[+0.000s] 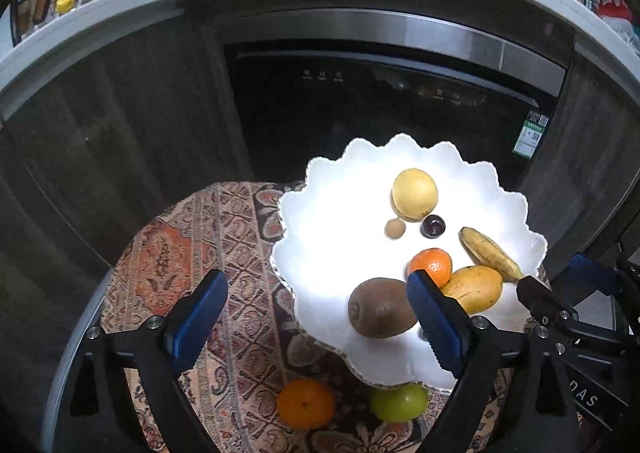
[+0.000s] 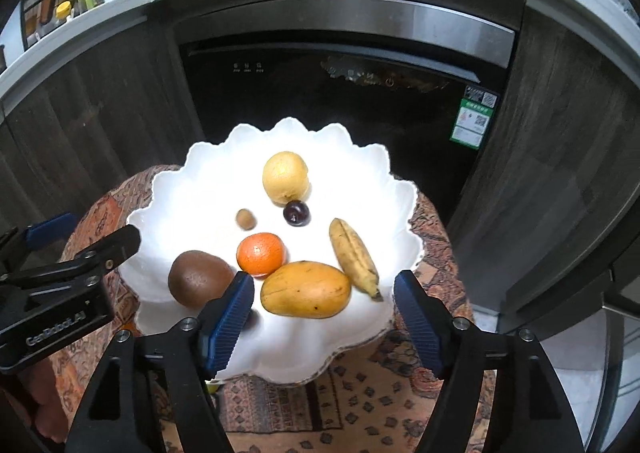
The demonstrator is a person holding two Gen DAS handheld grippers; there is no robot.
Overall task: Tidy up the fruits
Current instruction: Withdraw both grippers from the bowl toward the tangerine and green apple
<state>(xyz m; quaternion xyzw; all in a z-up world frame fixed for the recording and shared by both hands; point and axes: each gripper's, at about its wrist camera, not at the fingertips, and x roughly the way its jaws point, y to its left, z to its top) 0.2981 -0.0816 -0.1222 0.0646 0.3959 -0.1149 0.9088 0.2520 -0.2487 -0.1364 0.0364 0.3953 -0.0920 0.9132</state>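
- A white scalloped plate (image 2: 168,189) is seen on a patterned cloth (image 1: 168,261) covering the bench; on it lie a kiwi (image 2: 200,279), a mango (image 2: 306,289), a banana (image 2: 354,257), an orange (image 2: 261,254), a yellow round fruit (image 2: 285,176), a dark plum (image 2: 296,212) and a small brown fruit (image 2: 245,219).
- Two fruits are left off the plate, on the cloth at its near edge: a second orange (image 1: 306,403) and a green fruit (image 1: 400,401) (partly tucked under the rim).
- The left tongs (image 1: 318,319) are held wide, with nothing between them; the right tongs (image 2: 324,317) are likewise wide and empty, hovering over the mango.
- Both loose fruits lie below and just ahead of the left tongs, so the left hand is judged nearer; being roundish, they offer no long axis to align with.
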